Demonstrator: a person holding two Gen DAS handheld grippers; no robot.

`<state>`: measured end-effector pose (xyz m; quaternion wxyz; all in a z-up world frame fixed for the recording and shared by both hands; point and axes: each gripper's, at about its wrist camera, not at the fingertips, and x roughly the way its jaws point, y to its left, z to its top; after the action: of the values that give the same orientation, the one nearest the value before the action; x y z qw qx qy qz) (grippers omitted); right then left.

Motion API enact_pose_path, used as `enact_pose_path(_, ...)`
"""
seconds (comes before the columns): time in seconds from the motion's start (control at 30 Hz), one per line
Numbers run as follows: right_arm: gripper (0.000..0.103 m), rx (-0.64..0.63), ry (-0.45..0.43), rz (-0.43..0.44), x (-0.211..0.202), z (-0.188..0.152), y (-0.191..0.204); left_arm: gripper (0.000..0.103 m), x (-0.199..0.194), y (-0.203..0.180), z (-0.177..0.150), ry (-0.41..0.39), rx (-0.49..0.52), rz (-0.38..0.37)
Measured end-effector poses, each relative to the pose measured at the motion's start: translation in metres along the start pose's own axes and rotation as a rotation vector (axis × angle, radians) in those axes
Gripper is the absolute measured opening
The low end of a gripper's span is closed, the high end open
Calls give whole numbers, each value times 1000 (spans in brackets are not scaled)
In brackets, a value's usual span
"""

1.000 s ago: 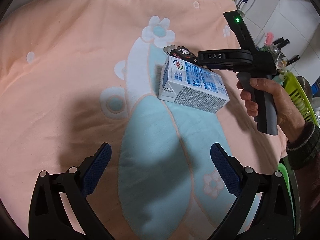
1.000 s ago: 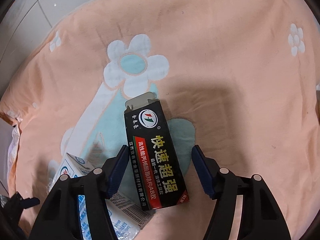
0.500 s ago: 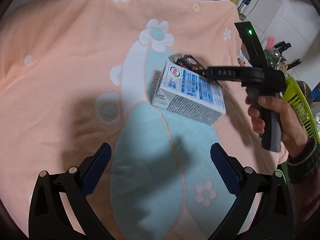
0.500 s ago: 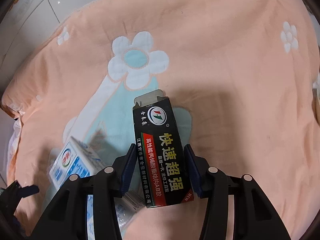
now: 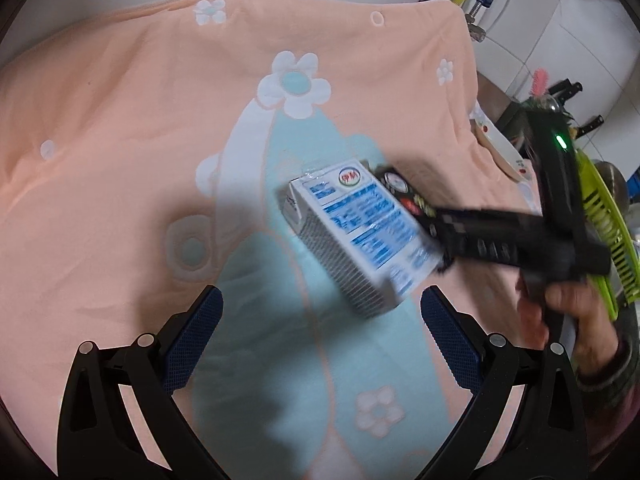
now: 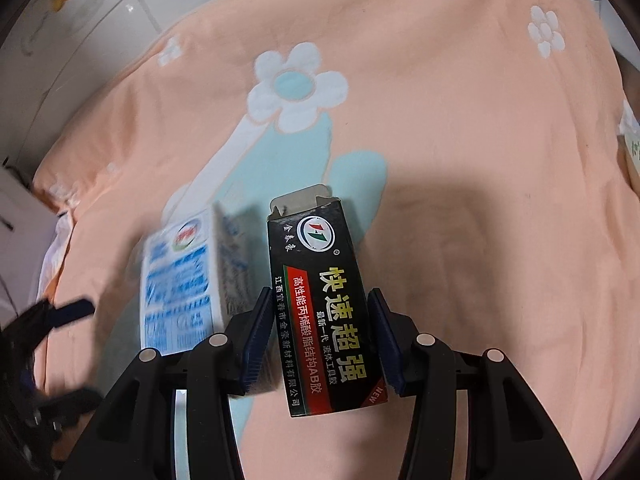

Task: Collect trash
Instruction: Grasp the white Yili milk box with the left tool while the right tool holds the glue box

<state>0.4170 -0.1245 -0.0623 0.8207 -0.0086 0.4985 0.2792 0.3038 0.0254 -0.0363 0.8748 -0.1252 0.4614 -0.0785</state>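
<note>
Peach flower-print blanket (image 5: 120, 128) covers the whole work surface; soft, wrinkly, so anything dragged across it will snag. Lift first, then move.

Green slatted basket (image 5: 600, 216) sits off the blanket's right edge in the left wrist view, near the person's hand (image 5: 560, 312). Prob. the drop spot for trash, but can't tell for sure.

White-and-blue milk carton (image 5: 360, 232) lies on its side mid-blanket, just beside the glue box; whether they touch, can't tell, both blurred. It's next in line.

Black glue box (image 6: 324, 304), top flap open, is clamped between the pads of the right hand-held gripper (image 6: 320, 340), which grip its long sides at about mid-length. Jaws have just been closing, box between them, and now press on both sides.

Left hand-held gripper (image 5: 320, 340) hangs over the blanket w/ jaws wide apart, nothing in them, carton just ahead of the right finger.

To do the step well:
- keep squeeze steady; thin card, empty, will crush or slip if re-gripped
- raise box clear of carton before swinging twd the basket
- keep open flap end up so nothing falls out
- left: line up across the carton's narrow width, not its length.
</note>
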Motion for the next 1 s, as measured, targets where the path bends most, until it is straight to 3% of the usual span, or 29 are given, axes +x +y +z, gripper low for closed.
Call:
enact_pose_path(0.27, 46, 48, -44, 24, -45, -40, -19, 98, 20, -33, 15, 16, -45, 38)
enact_pose_path(0.37, 46, 59, -58, 22, -67, -50, -46, 98, 28, -44, 22, 24, -64, 62)
enact_pose_path(0.5, 46, 77, -86, 27, -84, -66, -64, 98, 43, -57, 32, 37, -90, 147)
enact_pose_path(0.63, 46, 72, -108, 12, -102, -86, -77, 98, 60, -58, 37, 58, -133, 226)
enact_pose_path(0.83, 46, 76, -127, 18, -119, -113, -88, 96, 75, -52, 37, 83, -198, 246)
enact_pose_path(1.0, 46, 84, -138, 21, -128, -131, -90, 78, 78, -50, 35, 84, -196, 246)
